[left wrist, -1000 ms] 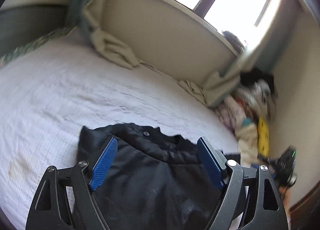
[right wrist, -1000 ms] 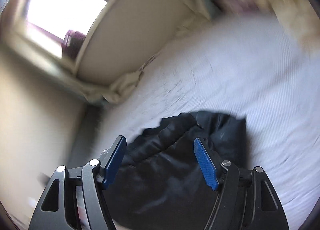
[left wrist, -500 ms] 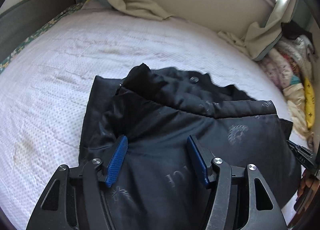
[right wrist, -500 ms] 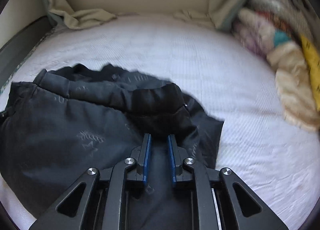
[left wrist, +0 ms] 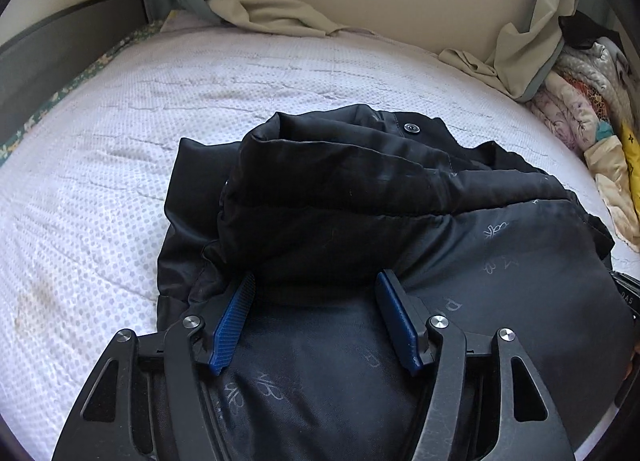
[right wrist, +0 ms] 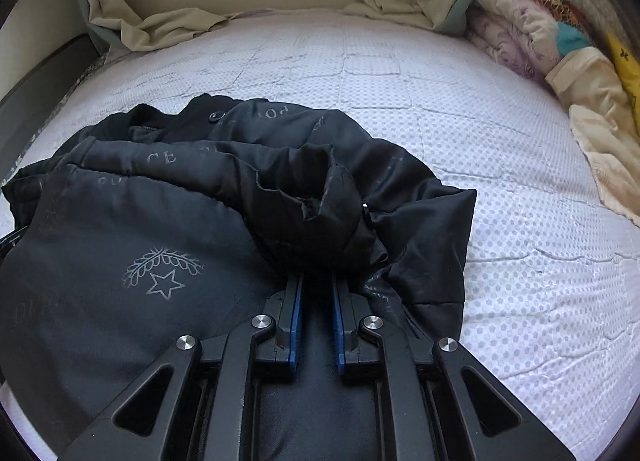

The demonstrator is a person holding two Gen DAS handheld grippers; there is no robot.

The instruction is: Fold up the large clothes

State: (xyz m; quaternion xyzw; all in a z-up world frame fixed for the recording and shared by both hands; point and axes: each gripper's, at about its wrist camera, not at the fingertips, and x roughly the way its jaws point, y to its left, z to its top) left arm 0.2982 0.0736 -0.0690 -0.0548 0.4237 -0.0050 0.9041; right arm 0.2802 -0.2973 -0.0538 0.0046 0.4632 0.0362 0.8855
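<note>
1. Black padded fabric fills the lower half of both views: a jacket (left wrist: 400, 201) lies bunched on a white mattress (left wrist: 100, 165), with faint printed letters and a star-and-wreath mark (right wrist: 162, 271) on its lining.
2. One fold of the jacket is turned over on top of the rest, and a snap button (left wrist: 411, 127) shows near its far edge.
3. On the left, the left gripper (left wrist: 316, 281) has its blue pads (left wrist: 234, 319) spread wide apart, both resting against the jacket just under the turned-over fold, with nothing pinched between them.
4. On the right, the right gripper (right wrist: 316, 289) has its blue pads (right wrist: 296, 325) drawn close together, a narrow gap between them; the tips run under a rolled bulge of the jacket (right wrist: 328, 213), and dark fabric sits in the gap, so it appears clamped on the jacket.
5. Beige curtains (left wrist: 272, 9) droop onto the far edge of the mattress below a pale wall.
6. A heap of colourful folded bedding (right wrist: 532, 33) is stacked at the right side of the mattress, well apart from the jacket.
</note>
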